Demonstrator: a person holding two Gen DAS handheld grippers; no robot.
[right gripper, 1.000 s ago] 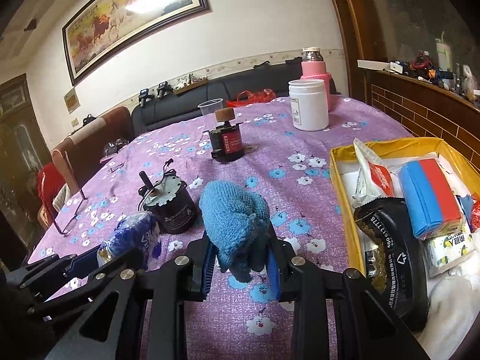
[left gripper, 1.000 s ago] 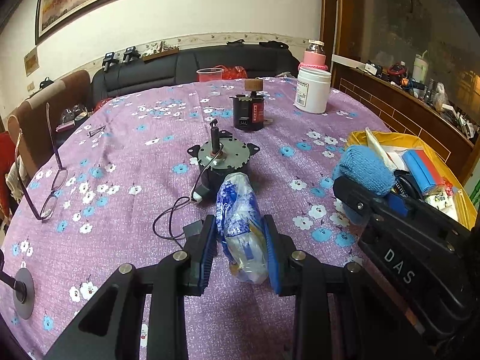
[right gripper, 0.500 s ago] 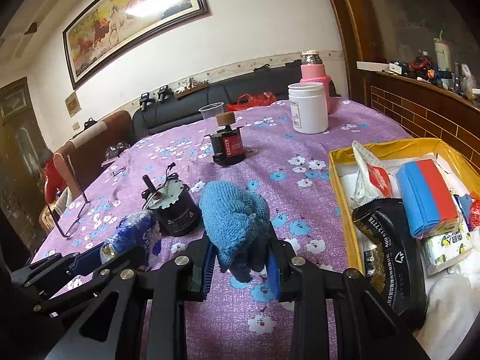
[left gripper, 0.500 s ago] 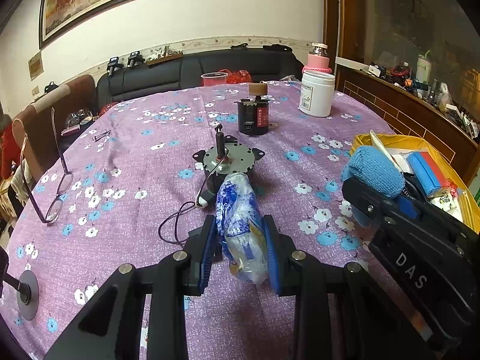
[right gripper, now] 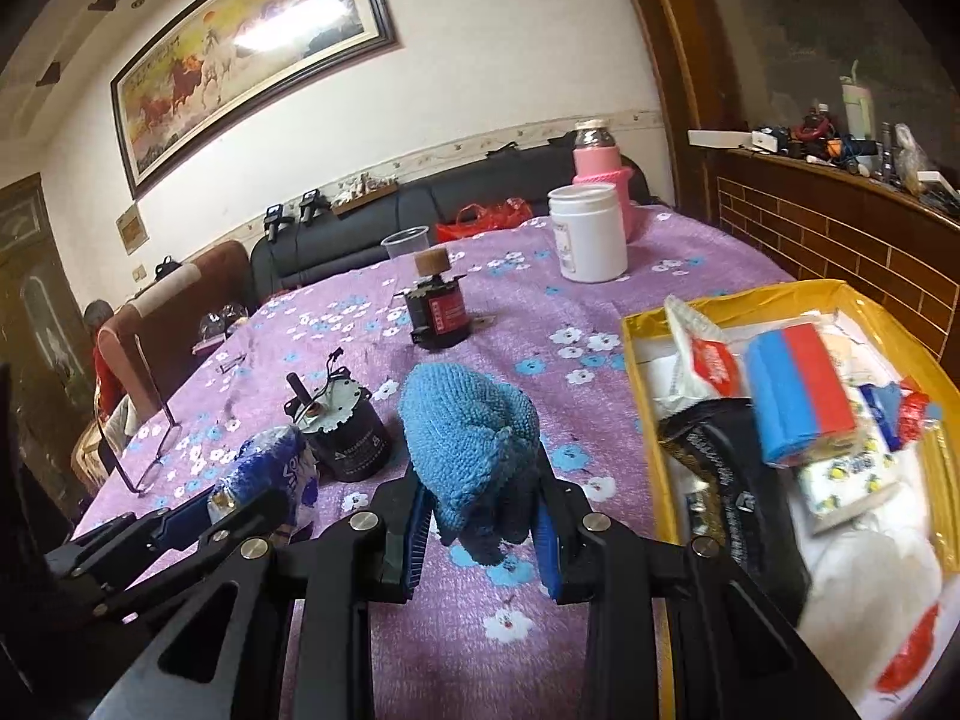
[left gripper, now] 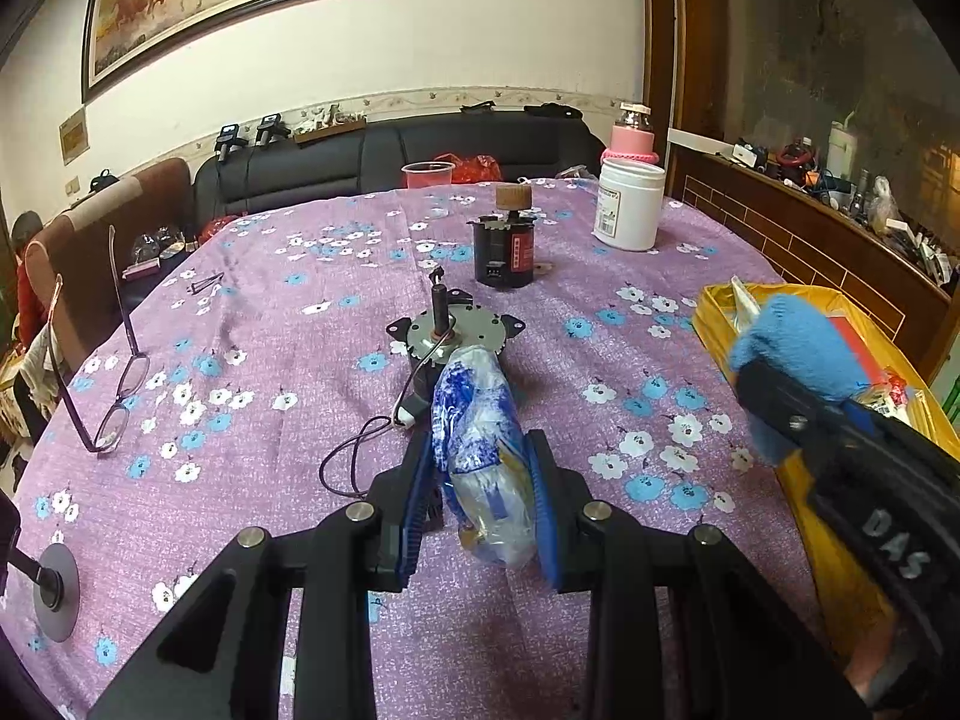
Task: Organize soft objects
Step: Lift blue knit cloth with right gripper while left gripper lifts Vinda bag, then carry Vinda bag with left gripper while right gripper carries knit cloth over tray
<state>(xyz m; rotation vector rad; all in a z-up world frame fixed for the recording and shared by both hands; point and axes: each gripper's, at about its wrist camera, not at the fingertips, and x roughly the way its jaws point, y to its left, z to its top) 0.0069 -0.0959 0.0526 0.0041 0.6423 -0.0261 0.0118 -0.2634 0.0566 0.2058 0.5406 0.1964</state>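
Observation:
My left gripper (left gripper: 483,468) is shut on a crumpled blue-and-white plastic bag (left gripper: 480,450), held above the purple floral tablecloth. The bag also shows in the right wrist view (right gripper: 270,474). My right gripper (right gripper: 480,516) is shut on a blue knitted cloth (right gripper: 468,432), just left of the yellow box (right gripper: 639,414). The cloth (left gripper: 798,348) and right gripper appear at the right of the left wrist view, over the box's near edge. The box holds soft packs, among them a blue-and-red pack (right gripper: 804,390) and a black pouch (right gripper: 738,486).
A grey motor with a cable (left gripper: 447,336) stands just beyond the bag. A black-and-red motor (left gripper: 504,252), a white jar (left gripper: 630,204), a pink bottle (left gripper: 630,138) and a plastic cup (left gripper: 427,174) stand farther back. Glasses (left gripper: 114,372) lie at the table's left edge.
Both grippers have risen and moved back a little with their loads. The right gripper with the blue cloth has shifted right, toward the yellow box.

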